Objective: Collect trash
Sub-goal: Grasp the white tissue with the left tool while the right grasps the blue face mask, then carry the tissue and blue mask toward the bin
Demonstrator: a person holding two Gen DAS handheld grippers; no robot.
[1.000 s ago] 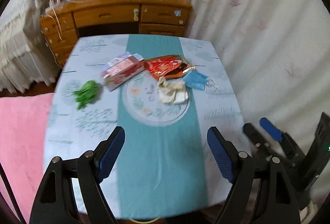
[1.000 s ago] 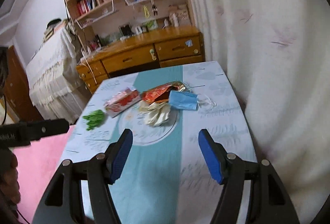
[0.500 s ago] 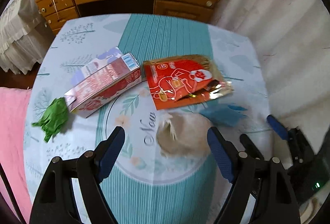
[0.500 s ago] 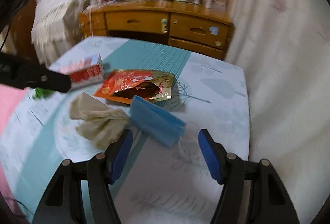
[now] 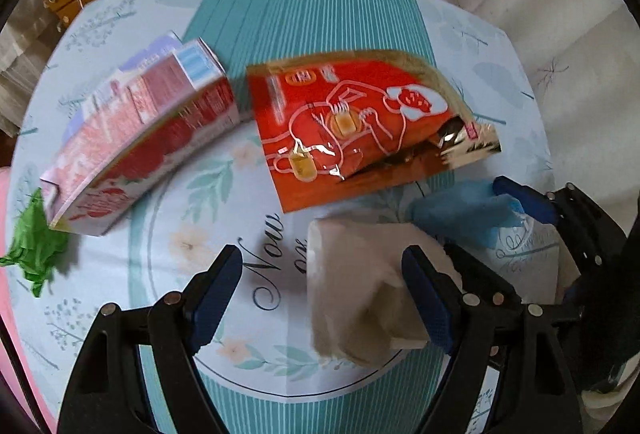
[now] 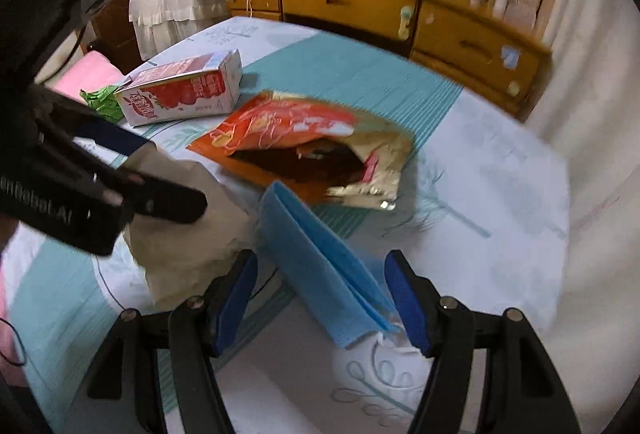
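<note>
Blue pads of my left gripper [image 5: 322, 298] now stand spread either side of the crumpled beige tissue [image 5: 360, 294], which sat farther ahead half a second ago; nothing is clamped. My right gripper [image 6: 320, 298] has closed in too, and the folded blue face mask [image 6: 320, 266] that lay ahead of it now runs between its parted fingers, ungripped.

Ahead of the left gripper, the red snack bag [image 5: 360, 126] lies at about 1 o'clock, the red drink carton [image 5: 140, 142] at 10 o'clock and the green wrapper [image 5: 32, 250] at 9 o'clock near the edge.

All of it rests on a table under a pale cloth [image 6: 500, 194] with a teal striped band down the middle. Beyond the table at 12 o'clock stands a wooden dresser [image 6: 400, 10], with a white curtain [image 6: 592, 74] to the right.
</note>
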